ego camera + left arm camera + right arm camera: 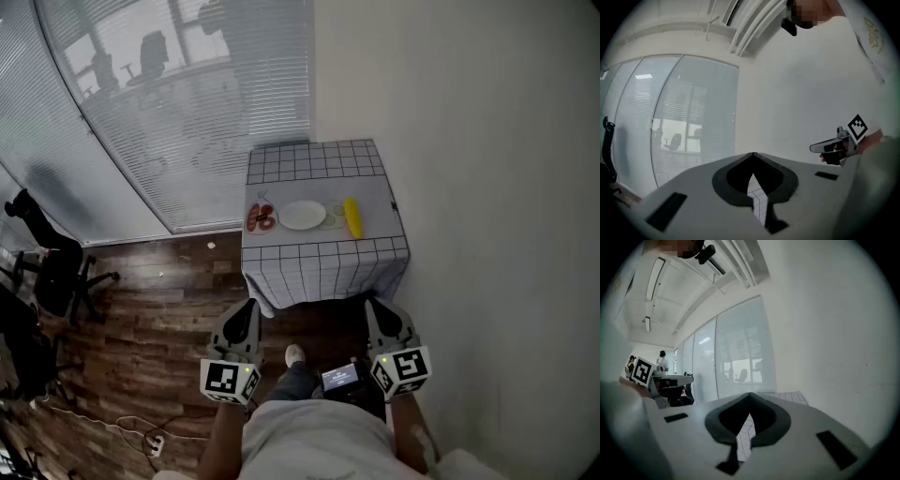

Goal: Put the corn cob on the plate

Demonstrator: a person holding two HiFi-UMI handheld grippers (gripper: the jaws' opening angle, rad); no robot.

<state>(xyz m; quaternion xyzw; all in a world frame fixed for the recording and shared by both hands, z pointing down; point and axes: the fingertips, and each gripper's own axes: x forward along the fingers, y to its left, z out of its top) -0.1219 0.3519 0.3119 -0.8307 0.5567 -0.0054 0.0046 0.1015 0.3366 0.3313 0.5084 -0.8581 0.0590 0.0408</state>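
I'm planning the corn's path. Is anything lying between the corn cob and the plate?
Yes, something small and pale lies on the cloth between the corn cob and the plate, too small to identify. It looks flat, so a lifted cob would likely pass over it.

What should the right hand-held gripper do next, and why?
Probably move the right hand-held gripper forward toward the corn cob and open it: the cob lies beside the plate on the table, well ahead, and the jaws are shut, empty.

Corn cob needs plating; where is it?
In the head view, the corn cob lies on the checked table, right of the white plate, near its right edge.
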